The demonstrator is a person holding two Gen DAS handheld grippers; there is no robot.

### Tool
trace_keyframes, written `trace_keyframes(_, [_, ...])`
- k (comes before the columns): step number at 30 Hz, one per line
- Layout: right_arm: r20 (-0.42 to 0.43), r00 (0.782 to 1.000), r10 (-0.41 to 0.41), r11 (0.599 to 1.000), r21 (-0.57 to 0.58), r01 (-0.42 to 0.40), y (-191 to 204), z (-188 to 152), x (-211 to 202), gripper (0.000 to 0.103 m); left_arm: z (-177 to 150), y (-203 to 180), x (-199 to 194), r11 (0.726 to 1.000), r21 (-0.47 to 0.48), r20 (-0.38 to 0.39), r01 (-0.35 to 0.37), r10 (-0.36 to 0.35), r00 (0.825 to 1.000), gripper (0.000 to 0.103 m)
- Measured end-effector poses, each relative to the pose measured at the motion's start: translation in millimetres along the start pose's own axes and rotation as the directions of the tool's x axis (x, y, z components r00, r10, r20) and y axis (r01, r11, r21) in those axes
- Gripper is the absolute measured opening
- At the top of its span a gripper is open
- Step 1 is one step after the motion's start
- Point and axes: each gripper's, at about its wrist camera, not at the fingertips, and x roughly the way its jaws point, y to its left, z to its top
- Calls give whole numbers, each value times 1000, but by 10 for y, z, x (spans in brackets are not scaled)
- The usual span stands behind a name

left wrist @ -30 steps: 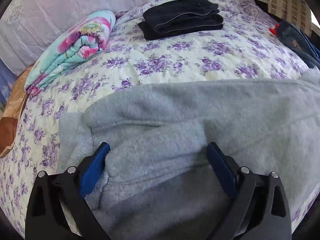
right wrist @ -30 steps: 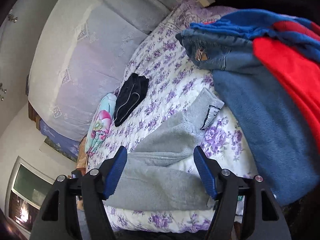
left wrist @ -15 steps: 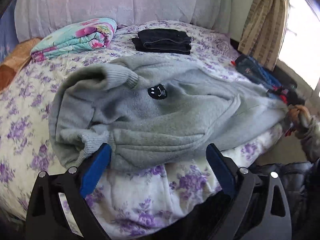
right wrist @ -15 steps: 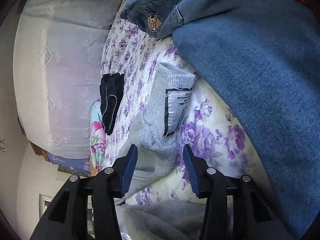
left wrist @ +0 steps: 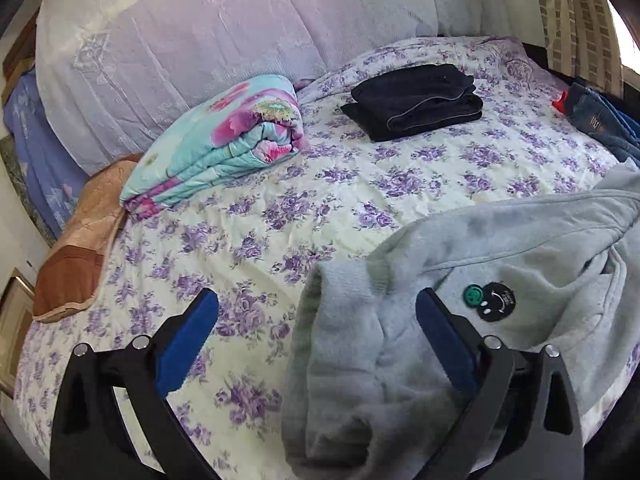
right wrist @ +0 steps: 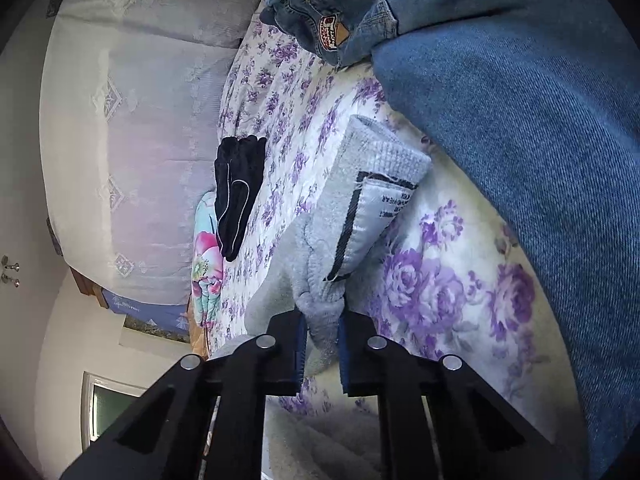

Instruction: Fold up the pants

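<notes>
Right claw [right wrist: 322, 334] pinches grey pants [right wrist: 320, 272] waistband edge; left claw [left wrist: 316, 316] gapes

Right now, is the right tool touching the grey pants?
Touching. In the right wrist view, the right tool is shut on a bunch of the grey pants: cloth fills the narrow space between both blue pads, pressed against each.

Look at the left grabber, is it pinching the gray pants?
No, the left gripper is wide open, with the gray pants only lying beside its right finger.
</notes>
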Motion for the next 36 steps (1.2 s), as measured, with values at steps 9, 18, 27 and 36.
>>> trace_keyframes(9, [22,1000,-4,1000,13,3,30,-9,-26,11,-55,186,510,913,-175,-41,369,-381,924,29])
trace_keyframes(18, [110,991,78,993,-97,-67,595,228,-277,10,23,462,-37,800,-440,172,408,-371,912,25])
trace_keyframes(27, [115,992,41,999,-38,-37,1017,831,58,17,522,694,-25,785,-463,261,412,-323,910,24])
trace_keyframes(36, [57,994,-90,965,-244,101,1327,1161,843,61,394,805,696,740,-581,147,339,-314,938,24])
